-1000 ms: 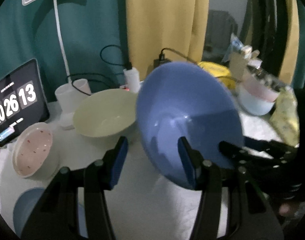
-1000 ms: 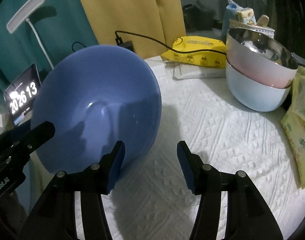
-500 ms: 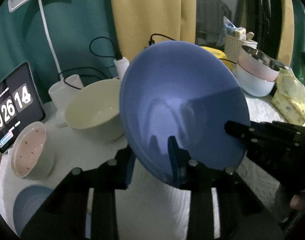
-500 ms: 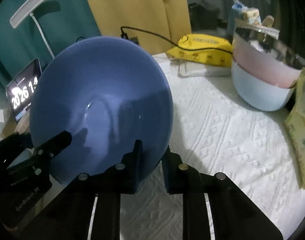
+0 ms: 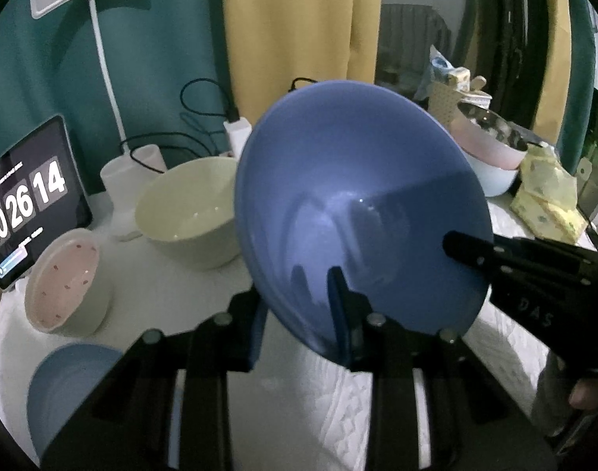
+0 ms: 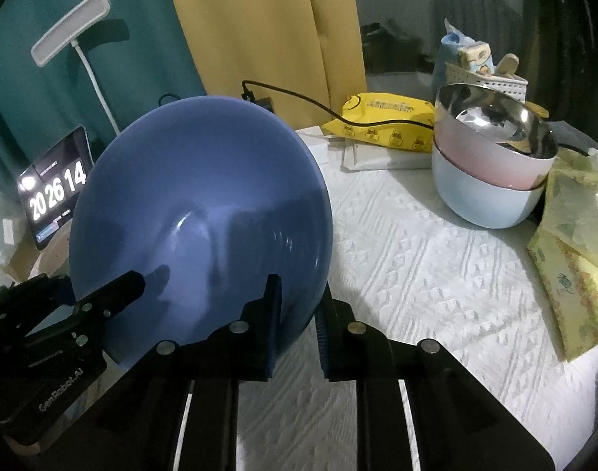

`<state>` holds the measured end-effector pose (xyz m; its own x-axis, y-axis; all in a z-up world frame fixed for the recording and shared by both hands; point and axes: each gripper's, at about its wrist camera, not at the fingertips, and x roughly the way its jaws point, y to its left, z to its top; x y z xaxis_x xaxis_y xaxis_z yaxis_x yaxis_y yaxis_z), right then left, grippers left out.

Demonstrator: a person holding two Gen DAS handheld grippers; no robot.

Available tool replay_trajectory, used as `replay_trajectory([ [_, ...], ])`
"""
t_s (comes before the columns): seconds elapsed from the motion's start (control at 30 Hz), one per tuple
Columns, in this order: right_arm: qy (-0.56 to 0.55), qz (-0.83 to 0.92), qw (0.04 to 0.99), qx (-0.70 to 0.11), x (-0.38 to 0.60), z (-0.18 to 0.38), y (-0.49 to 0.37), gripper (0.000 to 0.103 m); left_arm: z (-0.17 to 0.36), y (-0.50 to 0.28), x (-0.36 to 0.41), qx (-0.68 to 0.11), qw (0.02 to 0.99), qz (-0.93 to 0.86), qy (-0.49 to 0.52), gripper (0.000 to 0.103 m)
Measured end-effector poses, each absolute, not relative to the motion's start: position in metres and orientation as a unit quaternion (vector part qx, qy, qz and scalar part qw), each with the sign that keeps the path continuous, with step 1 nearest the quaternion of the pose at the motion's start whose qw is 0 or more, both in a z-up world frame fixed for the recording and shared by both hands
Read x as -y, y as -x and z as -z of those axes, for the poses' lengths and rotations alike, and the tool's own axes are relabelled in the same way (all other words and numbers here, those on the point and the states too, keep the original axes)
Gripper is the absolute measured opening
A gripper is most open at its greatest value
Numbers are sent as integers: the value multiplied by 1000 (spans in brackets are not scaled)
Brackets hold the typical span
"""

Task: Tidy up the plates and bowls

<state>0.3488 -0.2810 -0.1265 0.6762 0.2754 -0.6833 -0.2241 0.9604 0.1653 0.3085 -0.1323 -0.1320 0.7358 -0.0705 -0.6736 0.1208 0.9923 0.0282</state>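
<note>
Table [image 6: 416,243]: holds stacked bowls [image 6: 491,172] | blue bowl [image 5: 358,212]: raised above it, tilted on edge | left gripper [image 5: 299,314] and right gripper [image 6: 297,314]: both pinching its rim | step: carrying; next, probably level and nest it.

The tilted blue bowl [image 5: 361,212] fills the middle of both views: in the left wrist view it covers the right side of the cream bowl [image 5: 189,223] and the left part of the stacked bowls [image 5: 491,157], and in the right wrist view it hides most of the surface's [image 6: 436,274] left half and the lower right corner of the clock tablet [image 6: 57,192]. A paler blue dish [image 5: 67,384] at lower left sits partly behind the left tongs [image 5: 301,322] and runs into the dark rim of the picture. The small print on the yellow packet [image 6: 389,117] is too small to read.
</note>
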Motion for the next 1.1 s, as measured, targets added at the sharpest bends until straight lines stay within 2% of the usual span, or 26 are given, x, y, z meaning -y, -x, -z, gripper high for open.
replay_trajectory([
  [1.1, -52, -127, 912, -388, 284, 115, -261, 18, 132, -231, 125, -373, 923, 84, -33, 30],
])
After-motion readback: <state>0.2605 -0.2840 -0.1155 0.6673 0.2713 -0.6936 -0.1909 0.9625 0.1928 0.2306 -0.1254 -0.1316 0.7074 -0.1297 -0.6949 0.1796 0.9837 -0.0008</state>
